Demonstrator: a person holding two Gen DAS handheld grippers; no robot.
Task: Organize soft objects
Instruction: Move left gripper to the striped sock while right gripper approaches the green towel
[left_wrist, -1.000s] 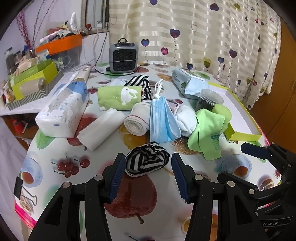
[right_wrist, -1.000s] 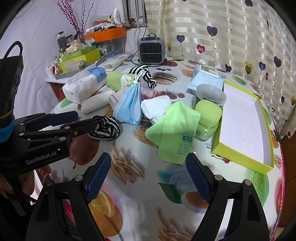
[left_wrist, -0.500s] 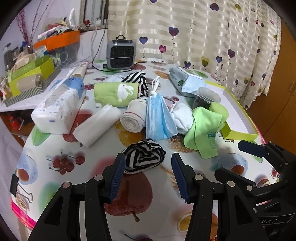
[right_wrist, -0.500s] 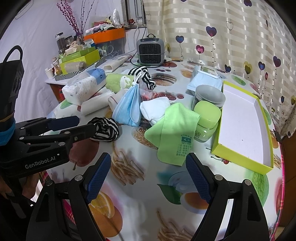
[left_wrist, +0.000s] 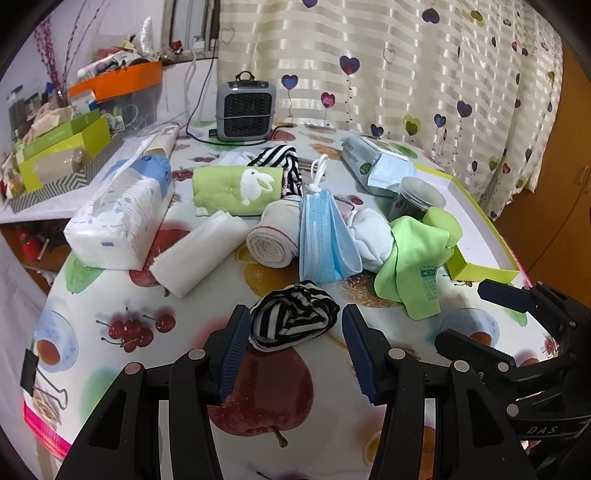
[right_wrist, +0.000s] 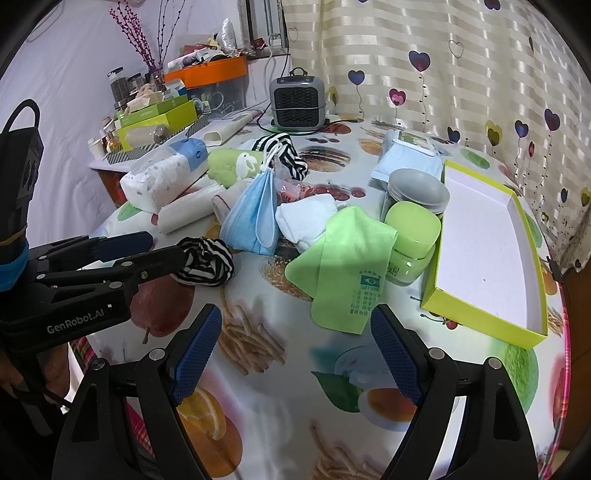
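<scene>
The left claw (left_wrist: 293, 347) is spread open at tabletop level, with the balled black-and-white striped sock (left_wrist: 293, 321) lying between its two blue-padded fingers (left_wrist: 232, 354); the near finger stands just beside the sock, and contact cannot be confirmed. In the right wrist view the same left claw (right_wrist: 162, 249) enters from the left with its tips at the striped sock (right_wrist: 207, 267). The right claw (right_wrist: 295, 350) is released, fingers wide apart, above a bare stretch of the fruit-printed tabletop (right_wrist: 280, 413) and grasping nothing; its tips are near the lower edge of the green microfibre cloth (right_wrist: 343, 273). That cloth is draped against a green lidded jar (right_wrist: 412, 242), which stands just beside the yellow-green tray (right_wrist: 476, 315); the tray interior is white and empty. A stack of grey bowls (right_wrist: 419, 190) stands behind the jar. Behind the striped sock lie a blue face mask (left_wrist: 325, 236), a rolled white cloth with red trim (left_wrist: 275, 240), white socks (left_wrist: 369, 236), a folded white cloth (left_wrist: 199, 251) and a green towel with a rabbit motif (left_wrist: 236, 190). A second striped item (left_wrist: 284, 166) lies behind the towel. A tissue pack (left_wrist: 118, 218) occupies the left side of the tabletop, a wet-wipe pack (left_wrist: 373, 166) the far right, and a grey mini heater (left_wrist: 245, 107) the far edge.
</scene>
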